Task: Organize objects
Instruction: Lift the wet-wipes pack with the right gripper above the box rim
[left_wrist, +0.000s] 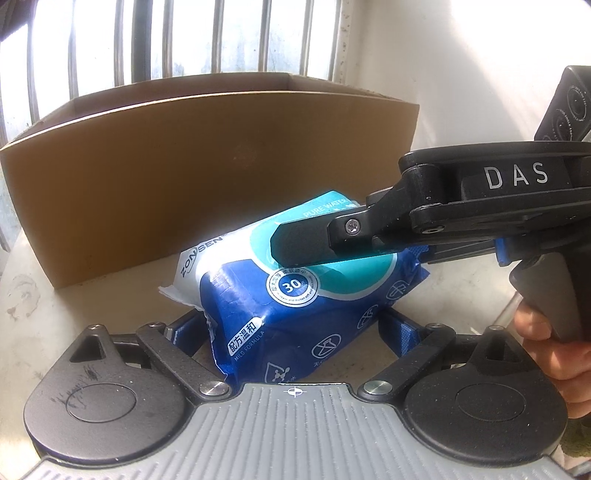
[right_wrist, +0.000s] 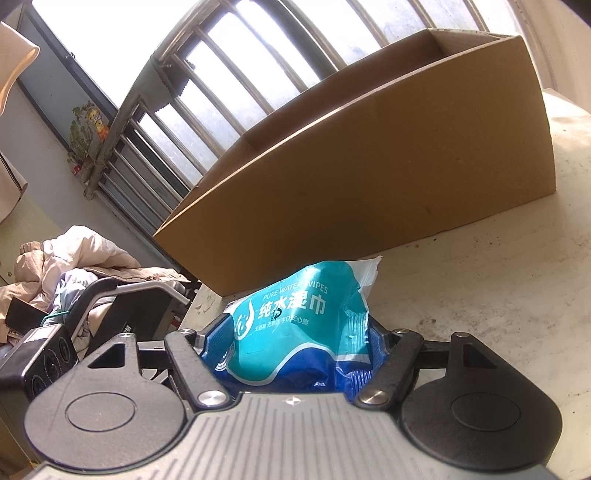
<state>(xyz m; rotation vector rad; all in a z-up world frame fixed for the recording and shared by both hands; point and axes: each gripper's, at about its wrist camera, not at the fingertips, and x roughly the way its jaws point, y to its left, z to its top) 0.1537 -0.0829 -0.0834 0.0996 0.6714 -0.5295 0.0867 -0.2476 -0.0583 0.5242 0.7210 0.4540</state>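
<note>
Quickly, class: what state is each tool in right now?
Left tool: jaws wide around the wipes pack; pressing or not, cannot tell.
Right tool: closed on the wipes pack.

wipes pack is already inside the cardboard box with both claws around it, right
Not quite. The wipes pack is not inside the cardboard box; it sits in front of the box's outer wall, over the table, as the left wrist view shows. Both claws are around it: the left claw and the right claw.
</note>
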